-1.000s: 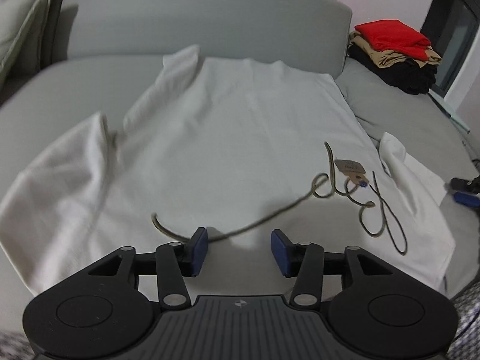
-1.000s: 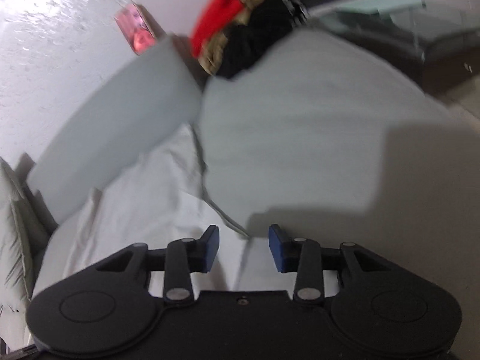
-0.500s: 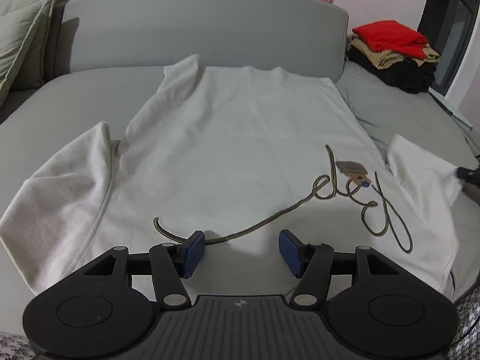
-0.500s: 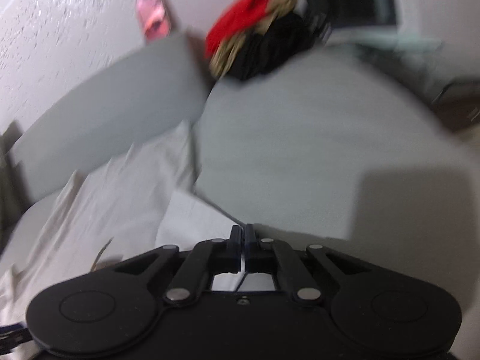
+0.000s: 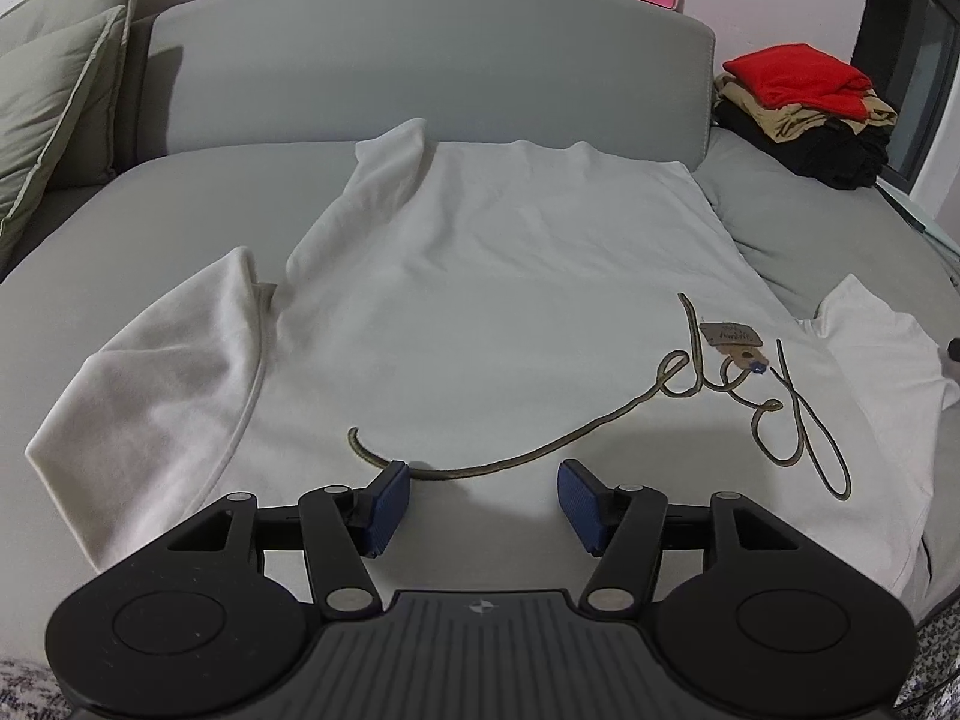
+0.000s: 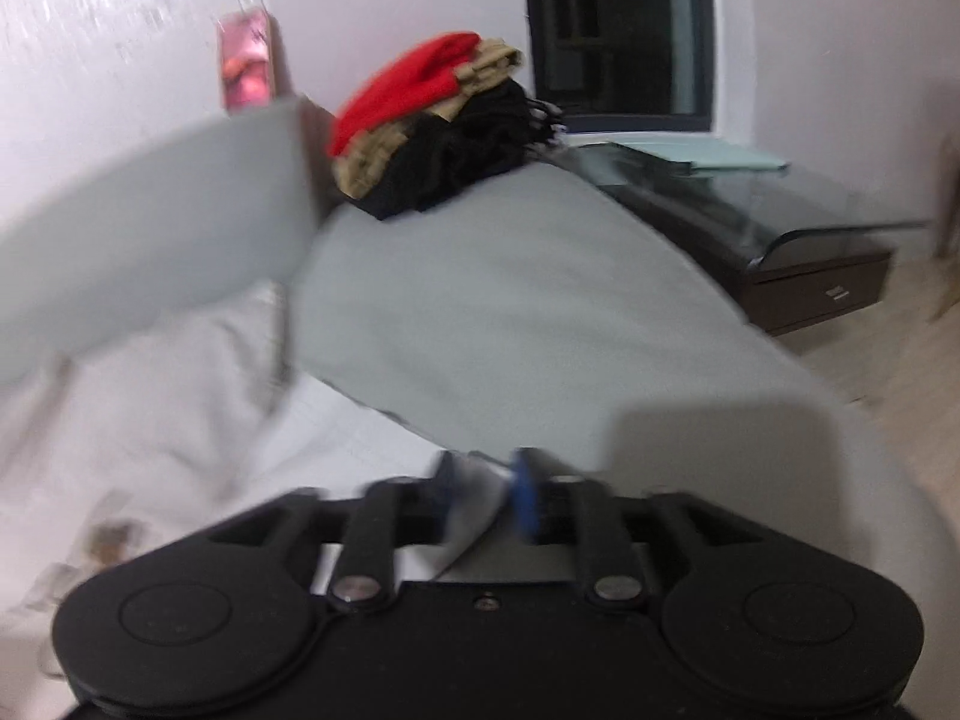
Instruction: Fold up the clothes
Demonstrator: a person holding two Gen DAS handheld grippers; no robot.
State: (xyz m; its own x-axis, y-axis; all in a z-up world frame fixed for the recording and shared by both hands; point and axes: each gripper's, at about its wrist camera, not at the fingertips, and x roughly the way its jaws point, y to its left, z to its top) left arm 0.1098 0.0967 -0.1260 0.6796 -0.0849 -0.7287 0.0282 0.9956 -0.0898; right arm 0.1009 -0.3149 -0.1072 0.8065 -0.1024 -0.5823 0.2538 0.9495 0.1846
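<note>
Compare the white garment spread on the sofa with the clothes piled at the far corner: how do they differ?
The white garment lies spread out flat, unfolded; the pile is stacked in layers. The white garment is one pale piece with a dark cord and a tag lying on it; the pile mixes red, tan and black pieces. The garment fills the middle of the sofa; the pile sits compact at its far right corner. Both rest on the grey sofa.

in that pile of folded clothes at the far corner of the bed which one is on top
The red garment is on top of the pile. Beneath it lies a tan piece, and black clothing sits at the bottom.
</note>
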